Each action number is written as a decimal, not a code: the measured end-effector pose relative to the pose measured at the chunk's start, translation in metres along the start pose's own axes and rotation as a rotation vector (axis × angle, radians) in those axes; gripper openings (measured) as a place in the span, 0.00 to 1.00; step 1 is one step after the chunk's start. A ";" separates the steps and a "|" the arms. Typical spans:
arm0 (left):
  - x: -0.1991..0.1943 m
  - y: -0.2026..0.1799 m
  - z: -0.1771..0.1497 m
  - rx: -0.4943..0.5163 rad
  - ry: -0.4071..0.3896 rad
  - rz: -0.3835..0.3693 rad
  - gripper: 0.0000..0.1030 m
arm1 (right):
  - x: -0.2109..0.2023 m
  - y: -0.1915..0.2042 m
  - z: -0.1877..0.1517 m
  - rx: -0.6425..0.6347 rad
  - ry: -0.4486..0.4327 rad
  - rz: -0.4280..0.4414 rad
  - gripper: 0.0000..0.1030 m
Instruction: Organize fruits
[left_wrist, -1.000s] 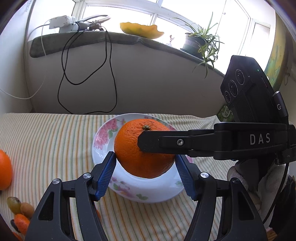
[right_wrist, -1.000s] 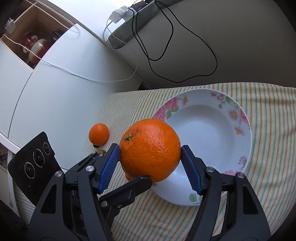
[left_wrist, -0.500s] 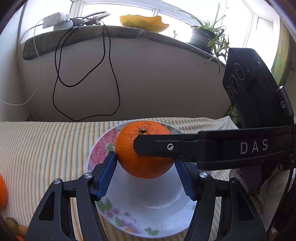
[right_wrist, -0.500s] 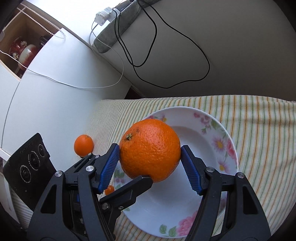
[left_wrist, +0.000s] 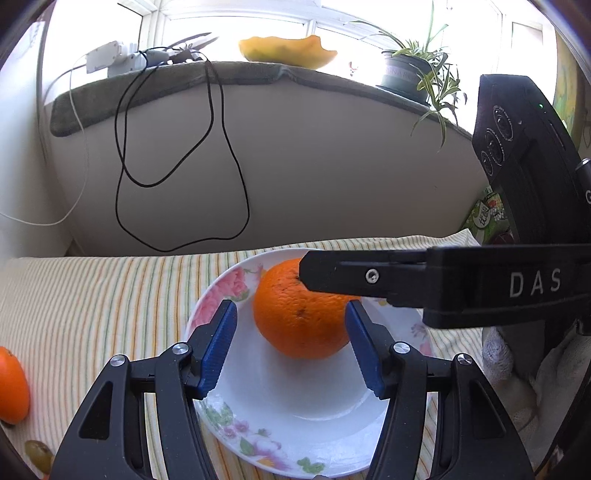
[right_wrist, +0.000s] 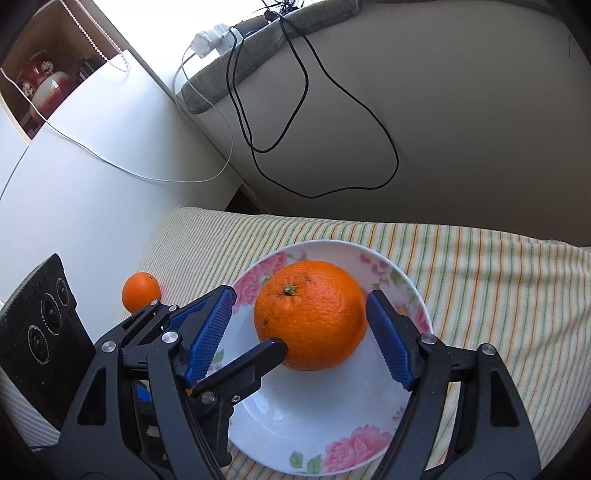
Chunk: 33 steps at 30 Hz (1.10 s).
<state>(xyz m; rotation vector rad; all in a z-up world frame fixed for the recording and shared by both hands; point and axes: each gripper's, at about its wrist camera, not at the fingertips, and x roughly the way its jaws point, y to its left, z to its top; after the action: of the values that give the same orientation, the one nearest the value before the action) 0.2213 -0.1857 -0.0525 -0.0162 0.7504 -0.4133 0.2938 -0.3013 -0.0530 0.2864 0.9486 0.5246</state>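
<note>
A large orange (right_wrist: 310, 314) rests in the white flowered plate (right_wrist: 314, 417). My right gripper (right_wrist: 299, 338) straddles it with its jaws opening, and a gap shows between each blue pad and the peel. My left gripper (left_wrist: 291, 347) is just short of the same orange (left_wrist: 303, 317), its jaws closing, with a gap at its left pad. One of the right gripper's fingers (left_wrist: 369, 275) crosses the orange's top in the left wrist view. A small orange (right_wrist: 140, 291) lies on the cloth left of the plate (left_wrist: 295, 398).
A striped cloth (right_wrist: 480, 266) covers the table. A beige wall with hanging black cables (left_wrist: 236, 177) stands behind it, and a white cabinet (right_wrist: 92, 192) at the left. The small orange (left_wrist: 11, 384) and a grape (left_wrist: 37, 450) lie at the left. A gloved hand (left_wrist: 495, 358) shows at the right.
The right gripper carried the orange over the plate and let it go; its pads now stand apart from the peel. The left gripper followed and narrowed slightly.
</note>
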 end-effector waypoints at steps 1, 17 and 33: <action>-0.001 0.000 -0.001 0.002 0.002 0.001 0.58 | -0.002 0.000 -0.001 0.004 -0.005 -0.002 0.76; -0.046 -0.002 -0.011 0.015 -0.037 0.005 0.59 | -0.052 0.025 -0.028 -0.055 -0.117 -0.072 0.76; -0.118 0.030 -0.043 -0.027 -0.119 0.066 0.59 | -0.092 0.079 -0.083 -0.205 -0.221 -0.070 0.76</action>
<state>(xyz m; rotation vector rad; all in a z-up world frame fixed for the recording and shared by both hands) 0.1259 -0.1086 -0.0108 -0.0409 0.6377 -0.3361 0.1575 -0.2843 0.0005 0.1221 0.6823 0.5099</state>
